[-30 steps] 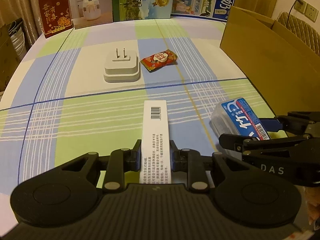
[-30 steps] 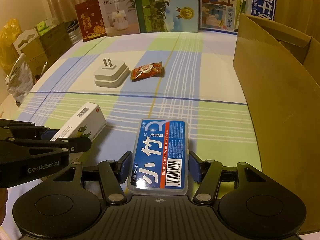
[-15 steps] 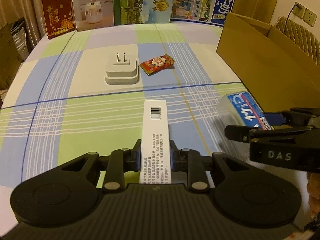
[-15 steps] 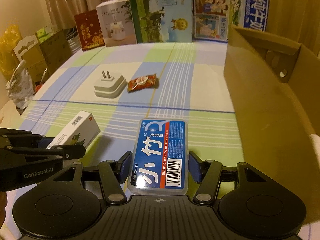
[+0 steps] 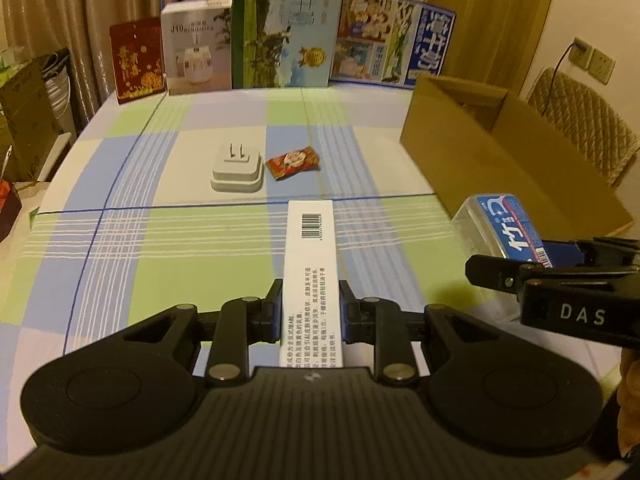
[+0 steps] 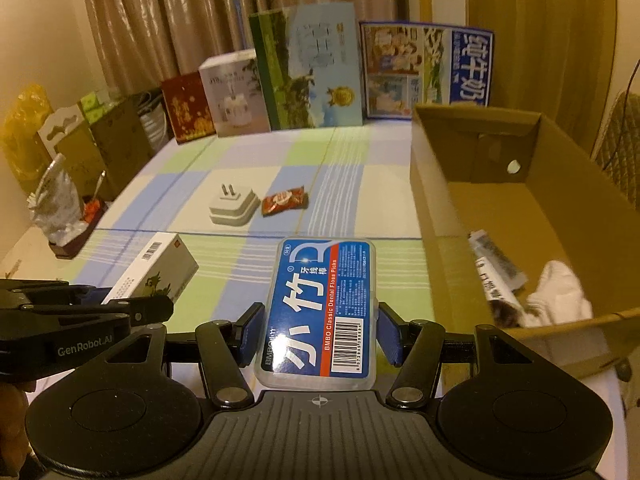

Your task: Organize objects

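White cardboard, printed with a barcode and small text, forms the long medicine box (image 5: 311, 276) clamped edgewise between the blue-padded fingers of the left gripper (image 5: 308, 310); the box projects forward along the jaw axis above the plaid tablecloth (image 5: 180, 248). Clear plastic encloses the dental floss pick case (image 6: 320, 308), blue label upward, gripped on its long sides by the right gripper (image 6: 318, 336), its far half extending past the fingertips. Well ahead on the cloth lie a white plug adapter (image 5: 237, 170), prongs up, and just beside it a red snack packet (image 5: 293, 162). Right of both stands an open cardboard box (image 6: 440, 208). Only the right wrist view looks into this box, showing a white cloth item (image 6: 560, 296) and a printed packet (image 6: 496, 264) on its floor; the left wrist view shows only its outer wall and rim. Each view catches the opposite gripper at its edge.
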The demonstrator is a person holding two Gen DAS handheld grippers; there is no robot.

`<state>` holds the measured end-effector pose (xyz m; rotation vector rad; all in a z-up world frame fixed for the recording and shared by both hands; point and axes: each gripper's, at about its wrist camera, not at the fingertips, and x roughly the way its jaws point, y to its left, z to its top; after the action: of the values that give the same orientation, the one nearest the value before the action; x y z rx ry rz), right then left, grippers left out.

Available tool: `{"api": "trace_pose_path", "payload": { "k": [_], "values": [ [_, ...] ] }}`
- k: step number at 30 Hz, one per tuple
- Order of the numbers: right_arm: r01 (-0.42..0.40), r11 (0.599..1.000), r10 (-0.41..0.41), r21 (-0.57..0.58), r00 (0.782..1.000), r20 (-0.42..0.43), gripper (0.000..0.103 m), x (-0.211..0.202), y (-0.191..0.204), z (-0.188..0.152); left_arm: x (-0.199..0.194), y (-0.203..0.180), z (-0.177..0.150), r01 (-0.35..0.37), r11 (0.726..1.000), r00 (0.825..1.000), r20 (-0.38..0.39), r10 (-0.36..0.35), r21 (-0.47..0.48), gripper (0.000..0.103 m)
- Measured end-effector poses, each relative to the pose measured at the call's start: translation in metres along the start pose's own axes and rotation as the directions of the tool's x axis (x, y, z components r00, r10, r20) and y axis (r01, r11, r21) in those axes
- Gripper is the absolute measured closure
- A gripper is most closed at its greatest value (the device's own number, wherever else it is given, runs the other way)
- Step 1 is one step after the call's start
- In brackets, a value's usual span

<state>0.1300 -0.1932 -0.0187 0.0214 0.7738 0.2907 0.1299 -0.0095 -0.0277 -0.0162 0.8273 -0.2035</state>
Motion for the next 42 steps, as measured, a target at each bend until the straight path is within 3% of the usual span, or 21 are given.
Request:
{"api": "trace_pose_path", "payload": {
  "k": [14, 27, 42],
  "values": [
    [0.049, 0.999, -0.049, 0.013, 0.997, 0.057, 0.047, -0.086, -0.026, -0.013, -0.068, -0.063, -0.009, 0.054, 0.998, 0.996, 0.069, -0.056, 0.034, 0.082],
    [0.154, 0.983, -0.165, 0.103, 0.98, 0.108, 0.047, -0.139, -0.089, -0.016, -0.079, -0.135, -0.005, 0.163, 0.98, 0.982, 0.074, -0.172, 0.116, 0.082],
    [0.181, 0.97, -0.203, 0.164, 0.971, 0.13, 0.047, -0.157, -0.131, -0.016, -0.073, -0.178, 0.005, 0.194, 0.967, 0.977, 0.061, -0.206, 0.165, 0.082]
  ]
}}
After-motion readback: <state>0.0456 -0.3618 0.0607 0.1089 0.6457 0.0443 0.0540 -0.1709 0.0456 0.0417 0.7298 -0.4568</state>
